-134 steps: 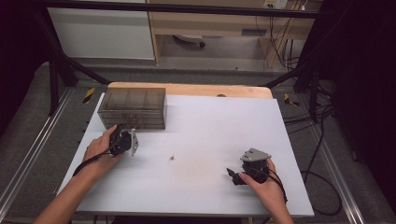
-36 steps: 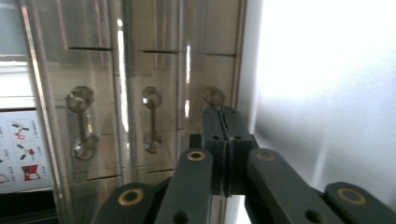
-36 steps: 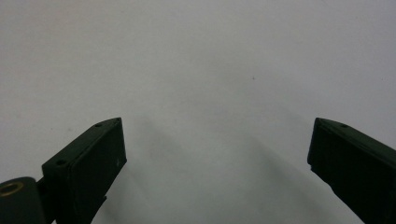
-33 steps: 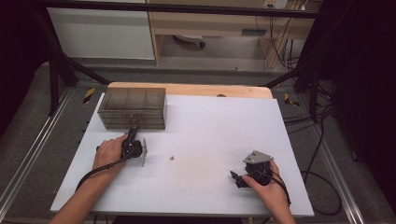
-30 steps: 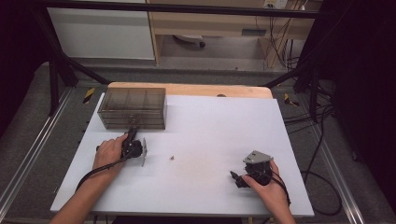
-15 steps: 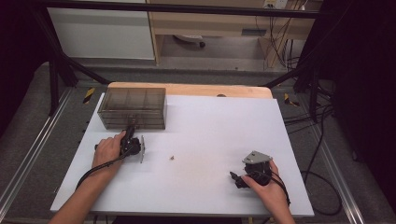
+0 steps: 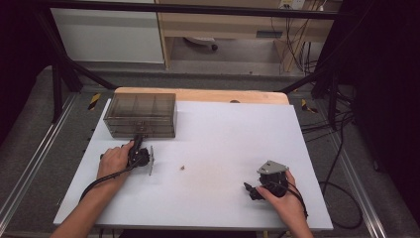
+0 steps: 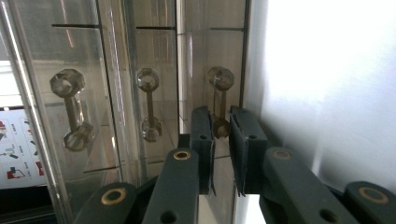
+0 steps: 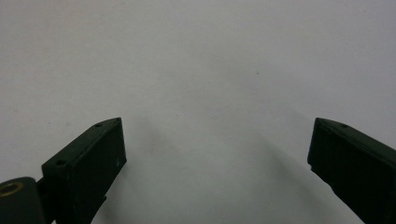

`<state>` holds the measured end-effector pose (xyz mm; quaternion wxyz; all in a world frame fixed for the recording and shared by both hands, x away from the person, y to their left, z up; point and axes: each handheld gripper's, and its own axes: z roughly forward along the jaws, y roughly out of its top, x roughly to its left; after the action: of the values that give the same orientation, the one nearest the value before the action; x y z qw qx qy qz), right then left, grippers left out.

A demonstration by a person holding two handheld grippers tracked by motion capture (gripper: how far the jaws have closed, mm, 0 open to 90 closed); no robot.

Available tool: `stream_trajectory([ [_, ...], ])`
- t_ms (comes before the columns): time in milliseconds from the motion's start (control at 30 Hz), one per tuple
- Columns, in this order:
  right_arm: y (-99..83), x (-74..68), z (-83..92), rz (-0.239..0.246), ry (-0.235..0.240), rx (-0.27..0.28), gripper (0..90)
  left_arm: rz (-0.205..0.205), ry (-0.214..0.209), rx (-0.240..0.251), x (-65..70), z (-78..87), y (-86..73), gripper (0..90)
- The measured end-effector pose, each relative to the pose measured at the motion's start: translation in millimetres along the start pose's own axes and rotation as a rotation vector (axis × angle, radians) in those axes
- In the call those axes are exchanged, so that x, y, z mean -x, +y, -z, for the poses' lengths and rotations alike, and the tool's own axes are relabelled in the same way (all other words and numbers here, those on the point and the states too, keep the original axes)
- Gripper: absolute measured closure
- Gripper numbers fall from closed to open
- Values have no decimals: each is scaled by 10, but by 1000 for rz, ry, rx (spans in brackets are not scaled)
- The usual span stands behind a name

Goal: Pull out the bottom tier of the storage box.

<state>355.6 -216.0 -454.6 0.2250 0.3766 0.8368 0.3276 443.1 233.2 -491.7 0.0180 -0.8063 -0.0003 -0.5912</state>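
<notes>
A smoky clear drawer box (image 7: 140, 115) stands at the table's far left. My left gripper (image 7: 137, 144) points at its front. In the left gripper view the left gripper (image 8: 221, 116) has its jaws nearly together on the lower end of one drawer handle (image 8: 219, 77); they have just been closing, with that handle between them. Two more handles (image 8: 148, 79) show beside it. My right gripper (image 7: 250, 191) rests near the front right of the white table (image 7: 223, 129). In the right gripper view the right gripper (image 9: 217, 126) stands wide open over bare white surface.
A small brown bit (image 7: 182, 168) lies on the table between the two hands. A wooden board edge (image 7: 198, 94) runs behind the white top. Black frame rails and cables (image 7: 337, 163) flank the table on the right.
Since the oldest frame my left gripper has shifted a little to the right along the drawer box front. In the last second neither hand has visibly moved.
</notes>
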Motion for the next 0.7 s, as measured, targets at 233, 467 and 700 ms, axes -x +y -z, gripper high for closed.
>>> stream_trajectory([
  [233,4,-5,2,4,9,-4,47,-3,-4,12,38,118,-12,800],
  [467,6,-15,-4,15,18,-7,46,-3,-12,20,73,245,-27,799],
  [700,15,-27,1,21,28,-2,43,28,-41,31,62,328,-50,794],
])
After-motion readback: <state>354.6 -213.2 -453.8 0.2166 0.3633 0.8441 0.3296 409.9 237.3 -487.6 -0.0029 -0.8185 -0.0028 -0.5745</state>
